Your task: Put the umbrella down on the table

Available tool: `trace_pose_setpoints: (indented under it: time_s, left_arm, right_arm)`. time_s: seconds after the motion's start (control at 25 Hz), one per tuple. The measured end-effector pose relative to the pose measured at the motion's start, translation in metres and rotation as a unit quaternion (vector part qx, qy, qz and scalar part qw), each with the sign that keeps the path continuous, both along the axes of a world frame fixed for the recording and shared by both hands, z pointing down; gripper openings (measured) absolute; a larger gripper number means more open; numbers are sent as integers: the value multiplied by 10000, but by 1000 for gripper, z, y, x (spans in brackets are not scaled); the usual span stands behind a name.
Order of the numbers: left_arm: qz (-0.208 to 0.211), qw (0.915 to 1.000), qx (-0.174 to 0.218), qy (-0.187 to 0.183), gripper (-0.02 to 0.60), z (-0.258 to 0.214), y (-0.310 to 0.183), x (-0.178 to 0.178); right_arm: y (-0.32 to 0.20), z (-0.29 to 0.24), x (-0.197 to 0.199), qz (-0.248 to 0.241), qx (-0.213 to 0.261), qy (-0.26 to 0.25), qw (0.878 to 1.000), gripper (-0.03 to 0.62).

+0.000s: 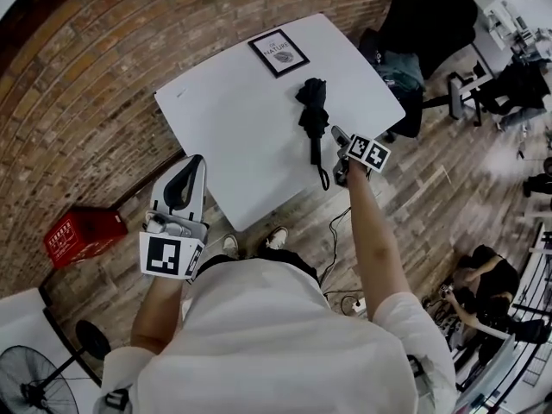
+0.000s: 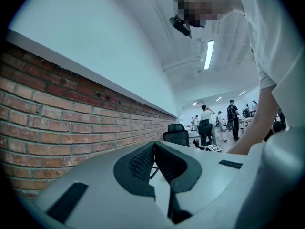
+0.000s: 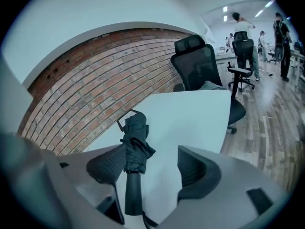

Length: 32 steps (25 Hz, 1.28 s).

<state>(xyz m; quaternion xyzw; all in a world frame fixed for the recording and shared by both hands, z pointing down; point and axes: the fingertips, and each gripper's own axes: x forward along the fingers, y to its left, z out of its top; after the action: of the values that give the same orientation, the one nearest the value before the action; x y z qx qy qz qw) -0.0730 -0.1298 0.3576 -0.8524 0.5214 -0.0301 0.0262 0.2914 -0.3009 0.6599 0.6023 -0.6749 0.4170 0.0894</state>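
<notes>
Right gripper [image 1: 339,145] [image 3: 152,168] first: its jaws are spread wide and they're not pinching anything. Looking along them, the folded black umbrella [image 1: 312,115] [image 3: 135,147] sits in the gap, closer to the left-hand pad, but neither pad is squeezing it. The gripper is tipped downward, right at the near edge of the white table [image 1: 233,119] [image 3: 195,113].

The umbrella is lying flat on that table, handle end toward the person, with its wrist strap looping right at the table edge. The bunched canopy end points toward a small black-framed picture [image 1: 279,53] at the far side of the tabletop. They're close, but I can't tell if they touch.

Left gripper [image 1: 187,172] [image 2: 153,152] is off to the side, held about level near the table's left corner. Its jaws are pressed together with nothing between them.

Further out: a black office chair [image 1: 431,15] [image 3: 200,63] is at the far right side of the table. A brick wall [image 1: 103,50] [image 2: 47,123] runs behind, with a red crate [image 1: 82,234] on the wooden floor by it and a black fan [image 1: 34,378] down in the near corner. A few people are standing way back in the room.
</notes>
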Motion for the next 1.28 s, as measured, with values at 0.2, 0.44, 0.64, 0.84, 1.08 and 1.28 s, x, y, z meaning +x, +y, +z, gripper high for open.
trace_pose_setpoints:
  time_s: [0.2, 0.44, 0.64, 0.84, 1.08, 1.28]
  left_arm:
    - [92, 9999, 70, 50, 23, -4, 7, 0]
    - [58, 9999, 63, 83, 23, -4, 14, -14]
    - [26, 9999, 15, 116, 23, 0, 15, -28]
    - [95, 9998, 24, 187, 23, 1, 12, -31]
    - [214, 9994, 135, 222, 23, -5, 4, -32]
    - [317, 9987, 307, 269, 23, -18, -7, -28]
  right_arm:
    - [12, -16, 0, 149, 226, -221, 9994, 169]
    - [23, -24, -13, 128, 244, -223, 9994, 21]
    - [30, -39, -12, 80, 484, -145, 9987, 20]
    - [36, -66, 7, 228, 756, -29, 9969, 20]
    - [39, -155, 21, 80, 1674, 593, 9841, 20]
    - [59, -247, 30, -19, 2586, 983, 9610, 20]
